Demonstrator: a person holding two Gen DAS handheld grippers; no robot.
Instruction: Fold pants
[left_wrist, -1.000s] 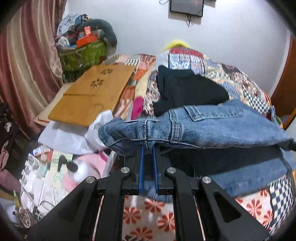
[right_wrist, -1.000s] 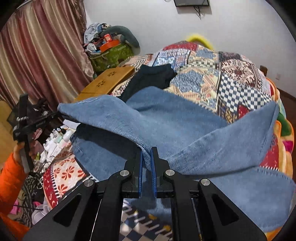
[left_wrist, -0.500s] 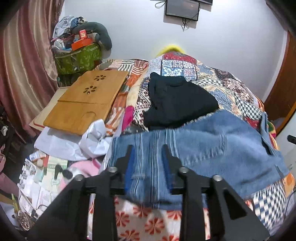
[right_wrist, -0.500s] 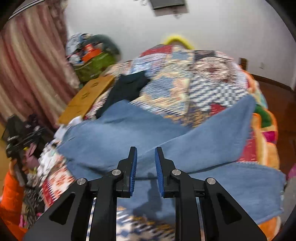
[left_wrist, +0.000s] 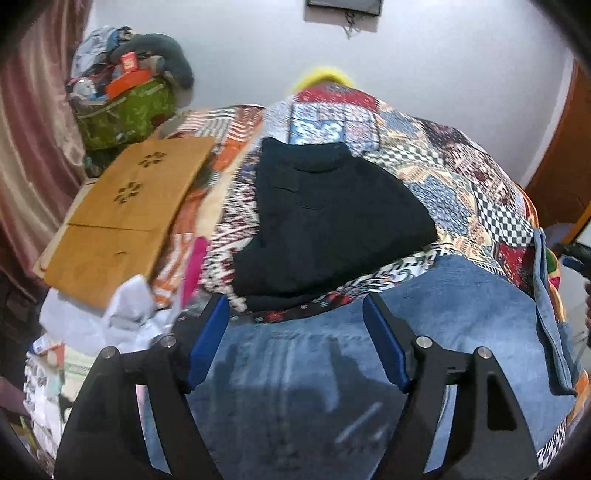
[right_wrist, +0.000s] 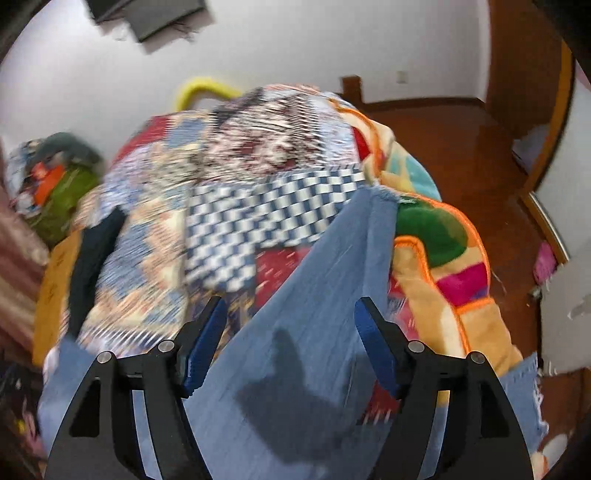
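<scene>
Blue denim pants (left_wrist: 461, 317) lie folded on the patchwork bedspread (left_wrist: 461, 177). In the left wrist view they fill the near part of the bed under my left gripper (left_wrist: 295, 332), which is wide open and empty above the waist end. In the right wrist view a pant leg (right_wrist: 325, 280) runs up and to the right across the bed. My right gripper (right_wrist: 288, 332) is wide open and empty above it. The right wrist view is blurred by motion.
A black folded garment (left_wrist: 325, 221) lies on the bed beyond the jeans. A wooden lap table (left_wrist: 122, 214) and white bags (left_wrist: 122, 310) sit at the left. A green bag with clutter (left_wrist: 125, 107) stands by the curtain. An orange-edged blanket (right_wrist: 443, 258) and wooden floor (right_wrist: 461, 140) are at the right.
Both grippers were shut on the denim and holding it raised. They let go, opened wide and the pants now lie flat. The right gripper has swung to the right.
</scene>
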